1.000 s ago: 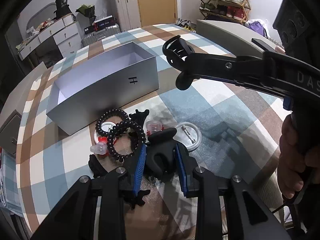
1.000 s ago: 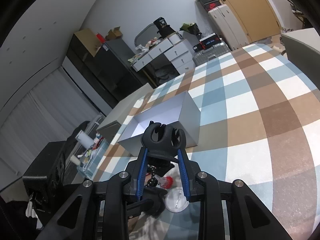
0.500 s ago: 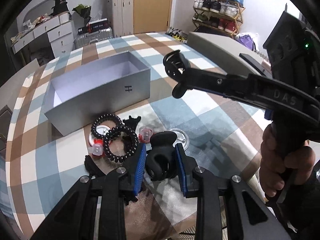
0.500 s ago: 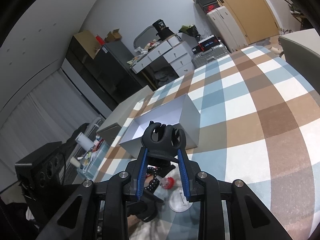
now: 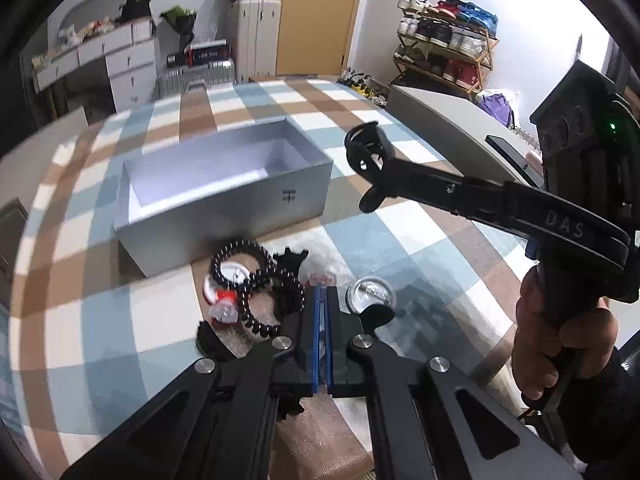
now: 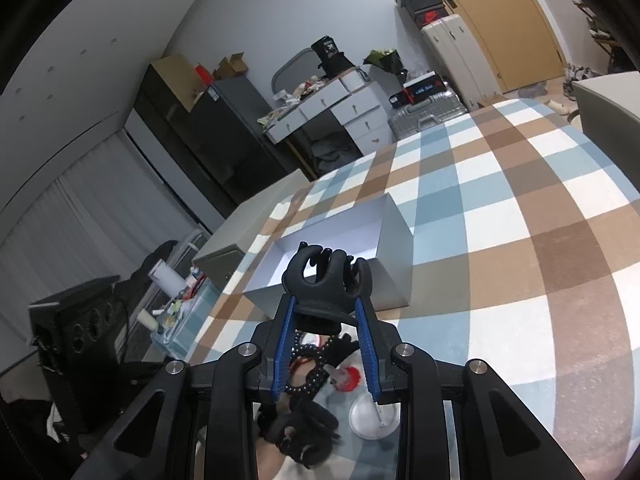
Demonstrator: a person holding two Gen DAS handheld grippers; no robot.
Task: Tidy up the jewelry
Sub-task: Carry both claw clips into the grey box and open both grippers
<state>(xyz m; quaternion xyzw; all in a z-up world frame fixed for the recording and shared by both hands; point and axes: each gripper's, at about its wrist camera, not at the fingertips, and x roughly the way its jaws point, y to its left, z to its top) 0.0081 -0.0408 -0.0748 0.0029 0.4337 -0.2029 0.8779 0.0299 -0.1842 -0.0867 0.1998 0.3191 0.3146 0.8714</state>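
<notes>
Grey box (image 5: 224, 196) sat open on the checked counter (image 5: 420, 248) — nothing visible inside. Right claw (image 6: 325, 308) clamped a black hair clip (image 6: 326, 276), held above the box's near wall. Left claw (image 5: 322, 320) pressed closed, nothing between its fingers — bead bracelets (image 5: 256, 280) and round badge (image 5: 371, 295) lay just ahead.

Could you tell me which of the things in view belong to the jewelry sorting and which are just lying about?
For the job:
- open silver box
- black hair claw in the right gripper
- beaded bracelets
- round pin badge
- left gripper, shut beside them

Lying about:
- shoe rack
- suitcase
- white drawers
- black speaker
</notes>
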